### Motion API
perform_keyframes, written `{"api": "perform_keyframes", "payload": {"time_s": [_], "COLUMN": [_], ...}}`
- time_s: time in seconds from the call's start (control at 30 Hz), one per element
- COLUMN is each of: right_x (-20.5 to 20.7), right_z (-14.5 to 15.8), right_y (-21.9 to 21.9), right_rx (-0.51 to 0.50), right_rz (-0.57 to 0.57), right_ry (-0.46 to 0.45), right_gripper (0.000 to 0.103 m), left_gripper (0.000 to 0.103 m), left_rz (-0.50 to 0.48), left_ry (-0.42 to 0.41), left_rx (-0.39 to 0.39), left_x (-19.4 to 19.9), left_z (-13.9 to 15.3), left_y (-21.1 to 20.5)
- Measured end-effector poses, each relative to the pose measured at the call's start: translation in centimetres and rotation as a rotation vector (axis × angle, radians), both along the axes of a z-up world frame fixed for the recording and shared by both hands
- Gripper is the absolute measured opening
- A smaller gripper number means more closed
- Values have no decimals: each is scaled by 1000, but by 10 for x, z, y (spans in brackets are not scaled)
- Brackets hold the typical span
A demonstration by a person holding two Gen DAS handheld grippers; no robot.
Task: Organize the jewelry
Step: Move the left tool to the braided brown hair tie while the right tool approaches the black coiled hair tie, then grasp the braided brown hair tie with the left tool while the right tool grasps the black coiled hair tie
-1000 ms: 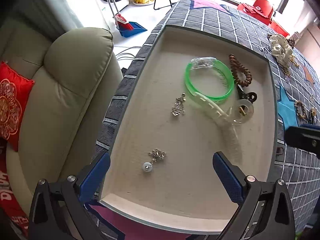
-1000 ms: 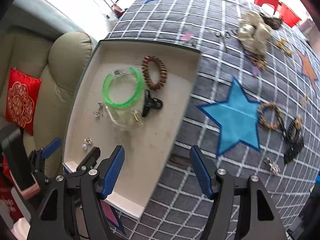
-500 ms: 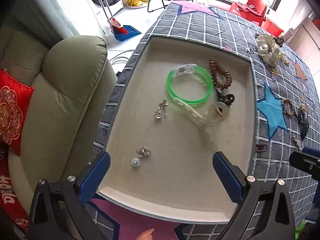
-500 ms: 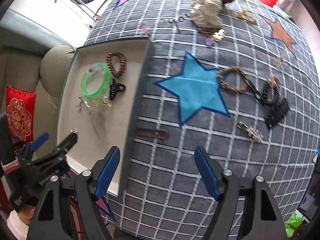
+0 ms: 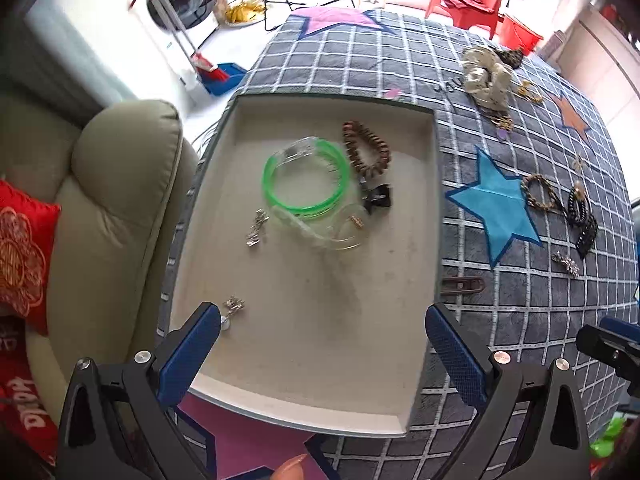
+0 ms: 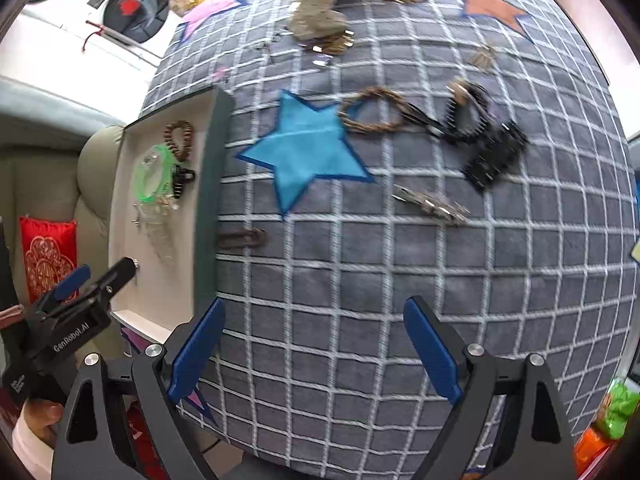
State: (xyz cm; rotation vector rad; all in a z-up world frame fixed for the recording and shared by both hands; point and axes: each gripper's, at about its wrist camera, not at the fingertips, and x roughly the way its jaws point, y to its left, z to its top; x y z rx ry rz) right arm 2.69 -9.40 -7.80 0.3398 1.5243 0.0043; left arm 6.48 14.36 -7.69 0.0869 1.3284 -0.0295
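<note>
A beige tray (image 5: 436, 200) holds a green bangle (image 5: 272, 184), a brown coil hair tie (image 5: 368, 148), a black claw clip (image 5: 378, 196), a clear band (image 5: 344, 236) and small silver earrings (image 5: 256, 228). My left gripper (image 5: 324, 344) hangs open above the tray's near edge with nothing between its fingers. My right gripper (image 6: 312, 344) hovers over the checked cloth to the right of the tray (image 6: 208, 200); its jaws are opening and nothing is between them. On the cloth beyond it lie a silver hairpin (image 6: 432, 204), a braided bracelet (image 6: 372, 110), a black comb clip (image 6: 494, 156) and a brown clip (image 6: 242, 238).
A cream scrunchie (image 6: 316, 12) with gold pieces lies at the far side of the cloth. A grey-green armchair (image 5: 112, 208) with a red cushion (image 5: 24, 248) stands left of the tray. A blue star patch (image 6: 304, 148) marks the cloth beside the tray.
My left gripper has lifted and drawn back, so the tray looks smaller. My right gripper has swung right from the tray's corner out over the cloth, and its jaws have widened.
</note>
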Motion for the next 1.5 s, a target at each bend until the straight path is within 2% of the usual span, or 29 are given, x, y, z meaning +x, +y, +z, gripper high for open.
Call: {"api": "perform_keyframes", "payload": {"time_s": [0.37,0.77,0.97,1.13,1.17,1.2,1.23,1.33,1.37,1.4,1.5], "right_x": [-26,-9,22,54,59,64,68,79,81,84,90], "right_z": [-1,-11,-9,-5,-5,-5,-7,-13,-15,-17,-24], "right_y": [-77,-127,-130,-125,-124,-124,-123,-120,-119,-118,-114], "right_rx": [-50,-53,-67,-113,-124,-131,-137,-148,-150,-155,-174], "right_rz": [-159,-292,-242,-138,-114,-95,-77,-29,-16,-3,41], "right_ry": [43,38,-32,-100,-109,-115,-120,-127,-129,-130,-128], "right_gripper": [92,92,92,90,88,86,83,80,80,80,79], "left_gripper": [103,103,103,102,101,92,90,90,88,82,81], "left_rz": [-132,-245,-237,-217,-211,-209,-208,-212,-223,-232,-252], "left_ry": [28,23,48,56,57,61,69,77,77,79,88], "left_rx": [-63,-43,-80,-112,-121,-128,-128,-129,-132,-131,-121], "left_x": [9,36,56,74,78,81,84,91,93,94,98], "left_z": [2,-9,-27,-39,-41,-44,-47,-55,-58,-61,-69], "left_y": [-65,-132,-150,-161,-163,-165,-168,-177,-181,-184,-195]}}
